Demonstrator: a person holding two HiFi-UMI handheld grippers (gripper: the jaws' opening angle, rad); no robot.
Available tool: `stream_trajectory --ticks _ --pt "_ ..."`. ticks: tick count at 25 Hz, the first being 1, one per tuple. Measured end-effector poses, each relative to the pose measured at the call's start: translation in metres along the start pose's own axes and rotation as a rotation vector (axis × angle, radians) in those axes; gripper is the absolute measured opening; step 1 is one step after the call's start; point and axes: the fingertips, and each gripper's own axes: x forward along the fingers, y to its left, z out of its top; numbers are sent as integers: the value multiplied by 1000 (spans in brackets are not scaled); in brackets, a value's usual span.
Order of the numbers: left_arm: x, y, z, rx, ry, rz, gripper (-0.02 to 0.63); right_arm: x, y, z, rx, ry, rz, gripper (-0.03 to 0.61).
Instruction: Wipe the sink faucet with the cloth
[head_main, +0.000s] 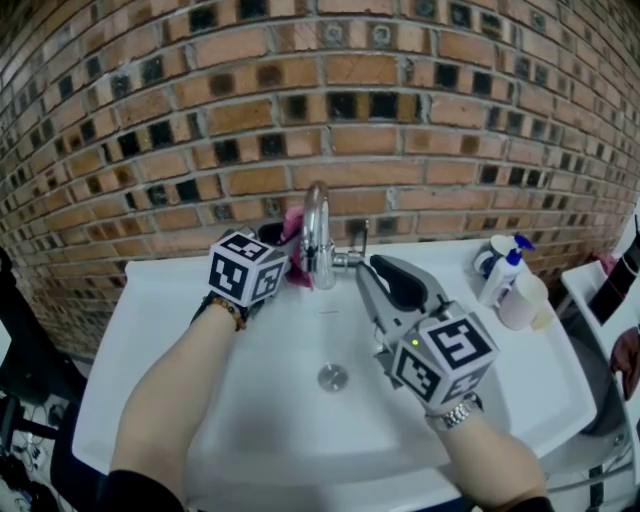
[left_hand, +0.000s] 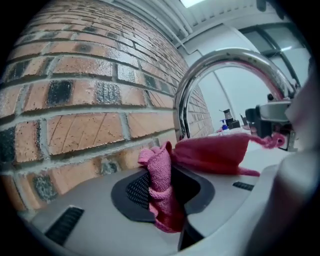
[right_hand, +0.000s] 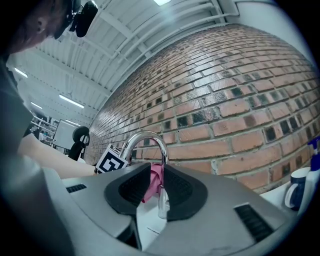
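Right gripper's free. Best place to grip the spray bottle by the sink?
Probably best: take the spray bottle around its white body, below the blue trigger head, right gripper coming level from the basin side. It stands upright; the brick wall is behind it, and a mug and a white container crowd its sides.

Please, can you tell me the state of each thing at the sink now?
faucet: upright, no water running.
cloth: bunched, touching the faucet.
left gripper: shut on the cloth.
right gripper: open, empty, pointed at the faucet.
spray bottle: upright.
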Motion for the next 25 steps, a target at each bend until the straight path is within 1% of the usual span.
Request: stream_trajectory --ticks 2,16,25 --pt "1 -1 -7 17 19 0 80 0 0 0 0 1 0 92" --pt "-7 -3 -25 17 56 34 80 0 -1 -4 -4 12 -3 92" --pt "-13 -7 -37 2 72 48 80 0 -1 -5 -4 15 -3 92"
